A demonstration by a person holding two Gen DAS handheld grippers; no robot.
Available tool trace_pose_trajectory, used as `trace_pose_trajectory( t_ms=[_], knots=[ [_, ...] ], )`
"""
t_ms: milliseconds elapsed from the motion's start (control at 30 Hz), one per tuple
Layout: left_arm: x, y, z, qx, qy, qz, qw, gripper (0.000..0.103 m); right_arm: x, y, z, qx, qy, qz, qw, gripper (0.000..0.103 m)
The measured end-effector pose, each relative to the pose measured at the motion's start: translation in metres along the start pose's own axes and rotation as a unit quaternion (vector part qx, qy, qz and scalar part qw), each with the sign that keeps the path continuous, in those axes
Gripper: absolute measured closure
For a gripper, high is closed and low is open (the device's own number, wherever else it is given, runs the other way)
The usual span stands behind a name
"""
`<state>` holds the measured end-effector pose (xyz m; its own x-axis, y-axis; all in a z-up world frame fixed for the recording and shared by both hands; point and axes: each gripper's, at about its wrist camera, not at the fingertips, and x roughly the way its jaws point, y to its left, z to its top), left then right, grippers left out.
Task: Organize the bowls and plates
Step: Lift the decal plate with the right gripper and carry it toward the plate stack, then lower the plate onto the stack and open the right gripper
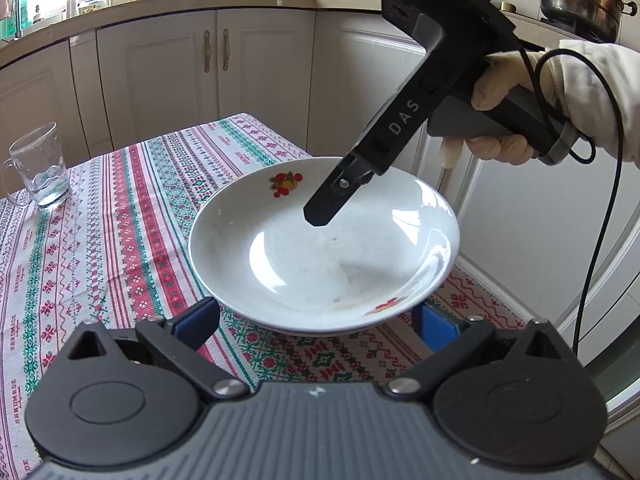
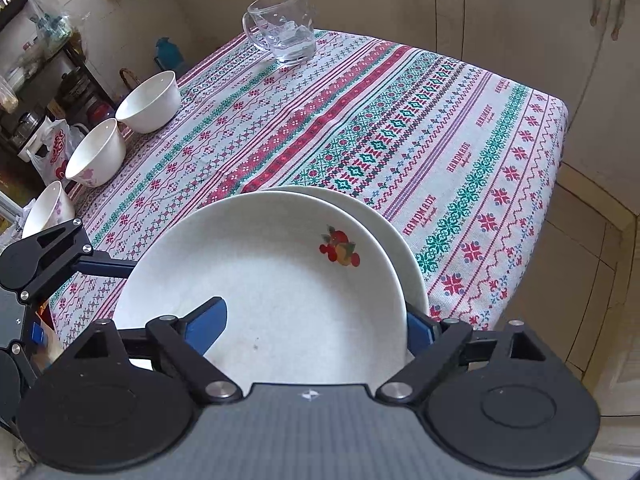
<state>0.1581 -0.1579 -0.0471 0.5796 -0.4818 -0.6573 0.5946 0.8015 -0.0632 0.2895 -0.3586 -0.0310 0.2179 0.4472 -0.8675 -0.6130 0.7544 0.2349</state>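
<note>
The round white plate with red fruit pictures (image 2: pixel 260 280) lies flat, open side up, on another white plate (image 2: pixel 394 232). The right gripper (image 2: pixel 316 324) fingers stand wide apart around its rim, holding nothing. The left gripper (image 1: pixel 316 320) fingers are wide open too.

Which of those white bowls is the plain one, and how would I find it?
Start at the patterned tablecloth and follow its left edge, where three white bowls stand in a row. The plain bowl is the one nearest the glass mug; the other two carry pink flower prints.
</note>
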Motion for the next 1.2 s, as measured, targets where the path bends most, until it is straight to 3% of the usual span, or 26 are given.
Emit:
trace_pose_trajectory(
  t_ms=[300, 933, 1200],
  knots=[
    [0.001, -0.001, 0.001, 0.009, -0.014, 0.000, 0.9999, 0.002, -0.010, 0.003, -0.005, 0.006, -0.002, -0.012, 1.000, 0.006],
    [0.011, 0.001, -0.002, 0.007, -0.001, -0.003, 1.0000, 0.002, -0.018, 0.012, -0.017, 0.002, 0.004, -0.049, 0.999, 0.003],
    [0.003, 0.003, 0.000, 0.011, -0.017, 0.006, 0.9998, 0.002, -0.017, 0.017, -0.027, 0.001, 0.005, -0.067, 0.998, 0.001]
  ],
)
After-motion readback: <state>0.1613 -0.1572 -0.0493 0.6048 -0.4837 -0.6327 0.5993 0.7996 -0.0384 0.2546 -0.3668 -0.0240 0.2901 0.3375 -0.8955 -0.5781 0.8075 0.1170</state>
